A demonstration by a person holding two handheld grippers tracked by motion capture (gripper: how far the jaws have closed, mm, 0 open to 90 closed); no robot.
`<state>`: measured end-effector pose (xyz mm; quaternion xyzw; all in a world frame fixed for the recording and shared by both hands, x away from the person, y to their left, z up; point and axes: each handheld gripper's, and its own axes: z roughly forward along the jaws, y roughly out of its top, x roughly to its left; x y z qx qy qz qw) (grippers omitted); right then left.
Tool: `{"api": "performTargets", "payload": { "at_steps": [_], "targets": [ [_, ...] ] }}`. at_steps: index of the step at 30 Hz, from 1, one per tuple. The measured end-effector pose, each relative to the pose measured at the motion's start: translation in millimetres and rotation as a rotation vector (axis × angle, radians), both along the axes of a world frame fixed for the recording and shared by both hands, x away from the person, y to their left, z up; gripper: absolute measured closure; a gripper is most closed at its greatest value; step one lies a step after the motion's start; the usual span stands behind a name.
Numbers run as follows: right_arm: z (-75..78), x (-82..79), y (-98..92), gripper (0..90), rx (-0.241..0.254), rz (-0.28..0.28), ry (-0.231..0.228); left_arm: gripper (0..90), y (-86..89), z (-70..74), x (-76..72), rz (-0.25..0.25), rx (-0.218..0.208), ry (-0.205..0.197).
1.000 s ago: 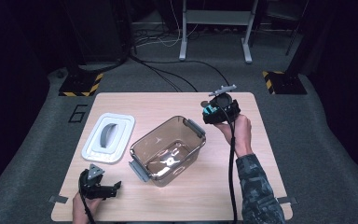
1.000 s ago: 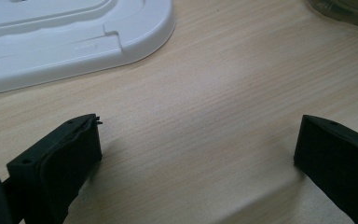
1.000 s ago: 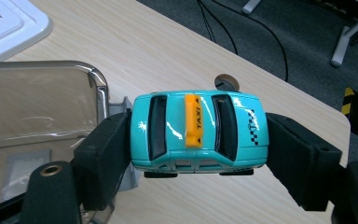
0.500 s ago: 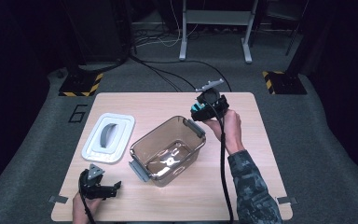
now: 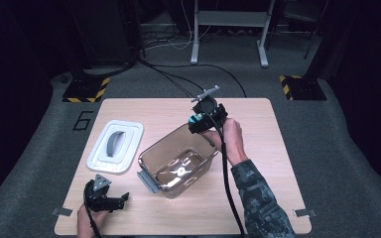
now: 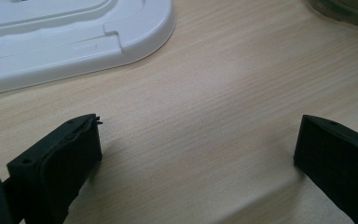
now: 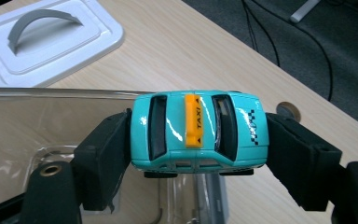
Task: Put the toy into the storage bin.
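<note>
"TAXI" reads on the orange roof sign (image 7: 194, 120) of the toy taxi (image 7: 198, 130); a "6" (image 5: 83, 120) marks the floor

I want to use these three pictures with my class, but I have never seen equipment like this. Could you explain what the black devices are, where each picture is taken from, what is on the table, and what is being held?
A person sits at a wooden table with a two-jaw tool in each hand. The high view looks down from above; the other two pictures come from a camera on each tool, looking along its black jaws.

On the table lie a white lid with a grey handle and a clear plastic container, open at the top.

The right hand-held gripper is shut on a turquoise toy taxi with an orange roof sign, clamped end to end. It hangs above the container's far rim.

The left hand-held gripper is near the table's front edge with its jaws open and nothing between them; its view shows bare wood and the lid's corner.
</note>
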<state>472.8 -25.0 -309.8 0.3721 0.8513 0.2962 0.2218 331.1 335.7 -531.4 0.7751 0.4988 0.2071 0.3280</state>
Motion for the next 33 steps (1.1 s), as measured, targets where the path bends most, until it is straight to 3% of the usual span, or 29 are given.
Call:
{"api": "performTargets", "payload": {
  "at_steps": [6, 24, 33],
  "targets": [
    [-3.7, -2.4, 11.9, 24.2, 0.014, 0.009, 0.063, 0.1, 0.0, 0.0, 0.0, 0.000, 0.000, 0.000],
    [-21.9, -4.8, 34.6, 24.2, 0.009, 0.103, 0.115, 0.1, 0.0, 0.0, 0.0, 0.000, 0.000, 0.000],
    [-32.5, -6.9, 45.9, 24.2, 0.003, 0.115, 0.150, 0.1, 0.0, 0.0, -0.1, 0.001, 0.000, 0.000]
  ]
}}
